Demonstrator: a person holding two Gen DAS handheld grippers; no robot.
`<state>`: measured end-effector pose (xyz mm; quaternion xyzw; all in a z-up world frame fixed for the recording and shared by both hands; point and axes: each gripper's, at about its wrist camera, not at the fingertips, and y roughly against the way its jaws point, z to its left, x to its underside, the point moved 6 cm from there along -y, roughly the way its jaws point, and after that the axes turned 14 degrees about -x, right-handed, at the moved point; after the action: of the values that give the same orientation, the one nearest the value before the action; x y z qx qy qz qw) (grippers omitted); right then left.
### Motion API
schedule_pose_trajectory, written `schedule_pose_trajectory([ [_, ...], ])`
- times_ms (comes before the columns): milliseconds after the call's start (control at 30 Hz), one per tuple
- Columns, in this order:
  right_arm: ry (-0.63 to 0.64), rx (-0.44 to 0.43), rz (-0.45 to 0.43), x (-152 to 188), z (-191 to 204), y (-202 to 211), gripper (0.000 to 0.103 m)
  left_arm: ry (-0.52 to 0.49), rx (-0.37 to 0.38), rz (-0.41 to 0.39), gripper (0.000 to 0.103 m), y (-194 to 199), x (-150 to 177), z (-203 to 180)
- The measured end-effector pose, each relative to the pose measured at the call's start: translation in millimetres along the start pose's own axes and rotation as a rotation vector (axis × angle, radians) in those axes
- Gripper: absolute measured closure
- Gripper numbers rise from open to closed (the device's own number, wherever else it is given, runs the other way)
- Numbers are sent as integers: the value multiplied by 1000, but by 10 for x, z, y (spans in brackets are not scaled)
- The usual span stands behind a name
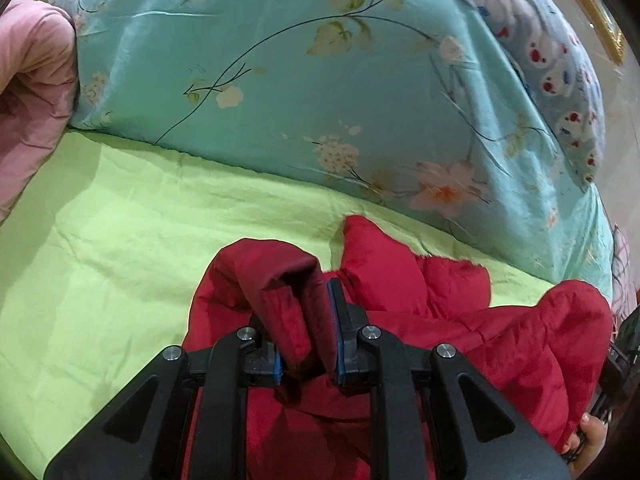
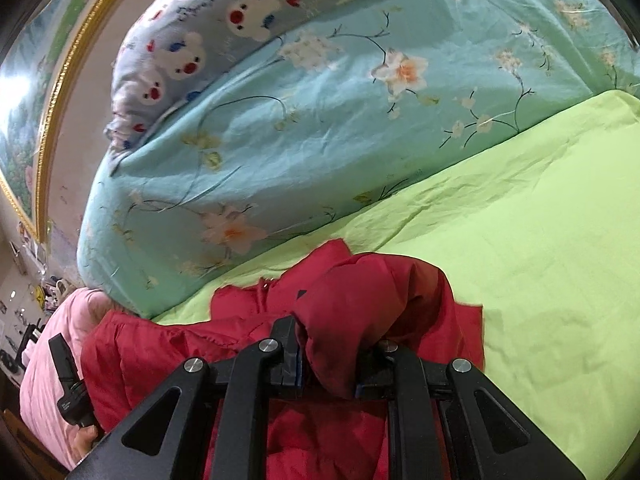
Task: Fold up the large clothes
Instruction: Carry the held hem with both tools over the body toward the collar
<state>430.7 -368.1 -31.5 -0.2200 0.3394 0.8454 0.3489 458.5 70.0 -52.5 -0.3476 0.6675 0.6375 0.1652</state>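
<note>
A red padded jacket [image 1: 460, 320] lies bunched on the lime-green bed sheet [image 1: 120, 240]. My left gripper [image 1: 308, 320] is shut on a fold of the red jacket, with fabric draped over its left finger. In the right wrist view the same jacket [image 2: 160, 348] spreads to the left, and my right gripper [image 2: 332, 356] is shut on another fold of it that humps over the right finger. The other hand-held gripper [image 2: 68, 380] shows at the lower left of the right wrist view, and a person's fingers [image 1: 588, 436] hold a gripper at the lower right of the left wrist view.
A turquoise floral duvet [image 1: 320, 80] is heaped along the far side of the bed, with a pillow printed with white animals [image 1: 560, 80] on it. Pink bedding [image 1: 32, 100] lies at the left. A gold-framed picture [image 2: 44, 120] hangs on the wall.
</note>
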Motion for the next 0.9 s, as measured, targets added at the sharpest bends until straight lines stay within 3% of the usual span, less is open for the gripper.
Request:
schedule_pose_trajectory([
  [400, -25, 101, 41, -76, -386, -644, 88, -1, -69, 59, 83, -689, -136, -103],
  [800, -95, 125, 69, -39, -692, -981, 88, 66, -15, 124, 74, -989, -125, -4],
  [900, -91, 133, 72, -39, -687, -1048, 88, 83, 9, 105, 63, -874, -160, 64],
])
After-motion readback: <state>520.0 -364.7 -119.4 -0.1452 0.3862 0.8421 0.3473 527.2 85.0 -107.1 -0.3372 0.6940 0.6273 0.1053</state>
